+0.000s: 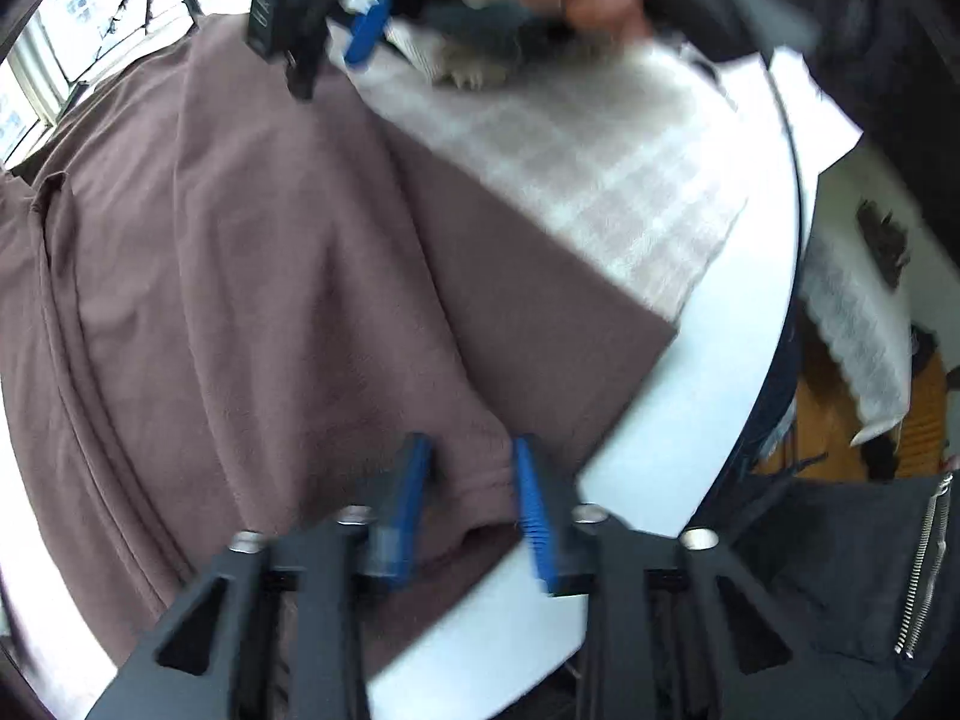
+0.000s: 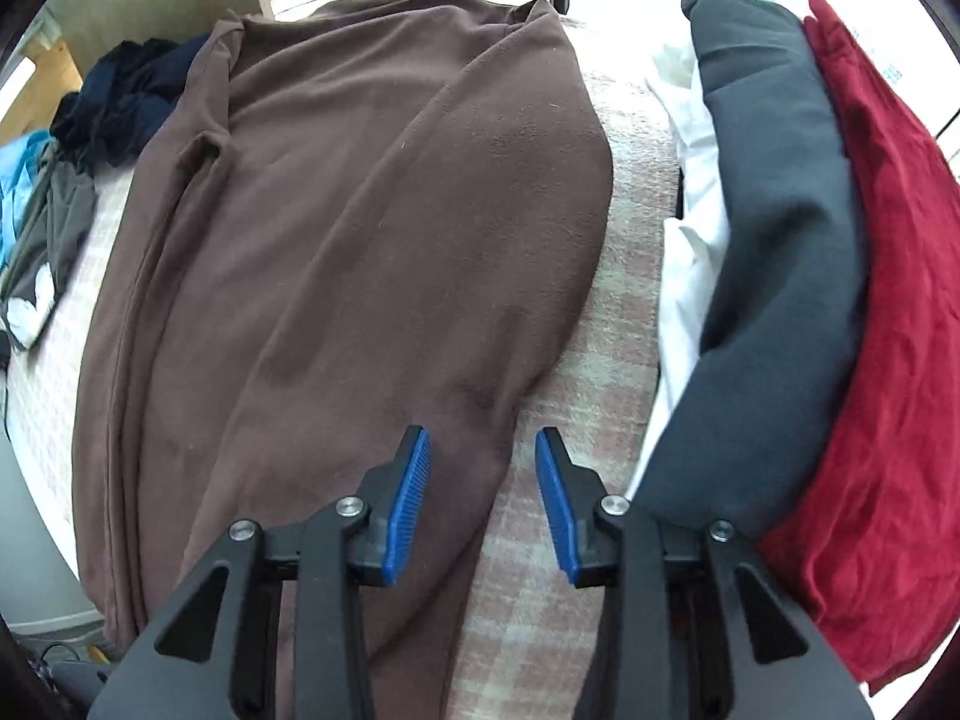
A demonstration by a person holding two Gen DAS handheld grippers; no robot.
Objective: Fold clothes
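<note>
A brown long-sleeved garment (image 2: 360, 228) lies spread flat on a pink-and-white checked cloth (image 2: 624, 276). In the right wrist view my right gripper (image 2: 483, 480) is open, just above the garment's right edge where it meets the cloth, with nothing between its pads. The left wrist view is motion-blurred. It shows the same brown garment (image 1: 240, 276) and my left gripper (image 1: 471, 492) open, its blue pads straddling a raised fold of the hem near the table's edge. At the top of that view is my right gripper (image 1: 360, 42), with a hand blurred behind it.
A stack of folded clothes sits to the right: white (image 2: 690, 252), dark grey (image 2: 774, 276) and red (image 2: 888, 360). Loose dark blue and grey clothes (image 2: 120, 102) lie at the far left. The white table rim (image 1: 708, 396) curves beside a dark zipped jacket (image 1: 840, 570).
</note>
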